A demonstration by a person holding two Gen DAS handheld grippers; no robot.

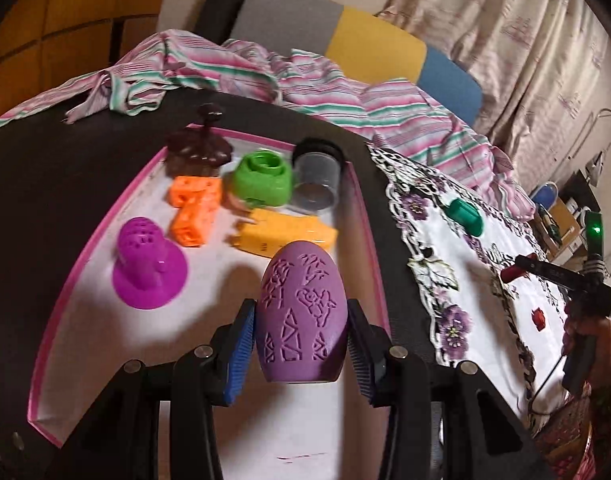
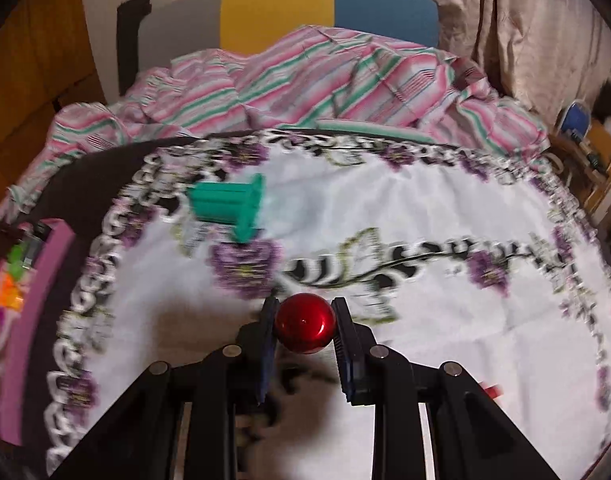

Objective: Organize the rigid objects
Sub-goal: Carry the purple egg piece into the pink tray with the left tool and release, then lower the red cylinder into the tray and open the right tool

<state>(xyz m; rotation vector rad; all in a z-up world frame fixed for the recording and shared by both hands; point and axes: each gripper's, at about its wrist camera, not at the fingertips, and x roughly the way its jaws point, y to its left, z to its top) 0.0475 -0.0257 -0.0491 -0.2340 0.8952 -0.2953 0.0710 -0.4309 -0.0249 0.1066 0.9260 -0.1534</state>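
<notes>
Left claw: left gripper (image 1: pixel 301 344) is clamping the purple egg (image 1: pixel 301 312) between its blue pads, jaws set about halfway, and is holding it over the near end of the tray.
Right claw: right gripper (image 2: pixel 305 334) is pinching the red ball (image 2: pixel 304 325) at its narrowest, and is hanging over the floral cloth (image 2: pixel 425 320).
Tray: pink-edged tray (image 1: pixel 75 268) is sitting on the dark table (image 1: pixel 45 168) and is already carrying the sorted pieces.
Cloth: it is lying to the right of the tray, with the table's dark top showing between them.
Sorted pieces: magenta stand (image 1: pixel 147 268), orange block (image 1: pixel 193 212), yellow block (image 1: pixel 285 234), green cup (image 1: pixel 263 178), clear jar (image 1: pixel 317 180) and brown piece (image 1: pixel 199 146) are all resting in the tray.
Unsorted piece: green spool (image 2: pixel 229 208) is lying on its side on the cloth (the last sizeable piece there, by the look of it), well apart from the ball.
Step in hand: both claws are carrying loads, the egg being closest to set-down, judging by where it is hanging.
Next move: it is calling for lowering the egg onto the bare white patch near the magenta stand, then opening; the ball is likely needing a spot against another piece so it is not rolling.
</notes>
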